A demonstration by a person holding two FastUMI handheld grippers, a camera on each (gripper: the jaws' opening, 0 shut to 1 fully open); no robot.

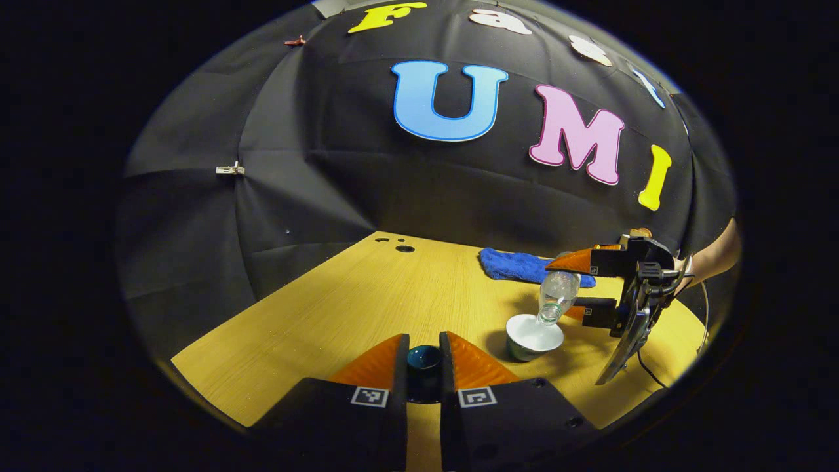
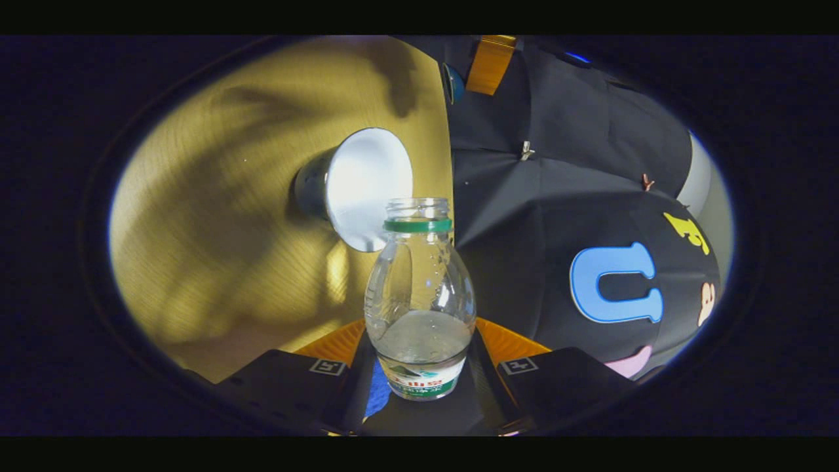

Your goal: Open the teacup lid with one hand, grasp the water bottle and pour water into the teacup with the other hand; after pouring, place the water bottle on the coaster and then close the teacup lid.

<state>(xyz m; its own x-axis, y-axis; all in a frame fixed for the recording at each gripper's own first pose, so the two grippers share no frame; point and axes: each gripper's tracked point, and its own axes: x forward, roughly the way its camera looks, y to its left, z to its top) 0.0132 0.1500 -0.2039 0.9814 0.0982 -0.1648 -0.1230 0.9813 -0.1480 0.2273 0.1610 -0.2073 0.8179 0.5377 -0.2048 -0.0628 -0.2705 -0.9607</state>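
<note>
My left gripper (image 1: 423, 357) is shut on the dark teal teacup lid (image 1: 423, 359), held above the near part of the table. To its right stands the teacup (image 1: 534, 335), white inside, uncovered. My right gripper (image 1: 577, 288) is shut on the clear water bottle (image 1: 558, 296), tipped with its uncapped neck down over the cup's rim. In the right gripper view the bottle (image 2: 419, 301) sits between the fingers of my right gripper (image 2: 419, 357), its green-ringed mouth beside the teacup (image 2: 367, 187), and the lid (image 2: 451, 83) shows far off.
A blue cloth (image 1: 518, 265) lies at the back of the wooden table (image 1: 341, 308). Small holes (image 1: 404, 248) sit near the table's far corner. A bare forearm (image 1: 711, 259) behind my right gripper and a trailing cable (image 1: 649, 373) are at the right edge.
</note>
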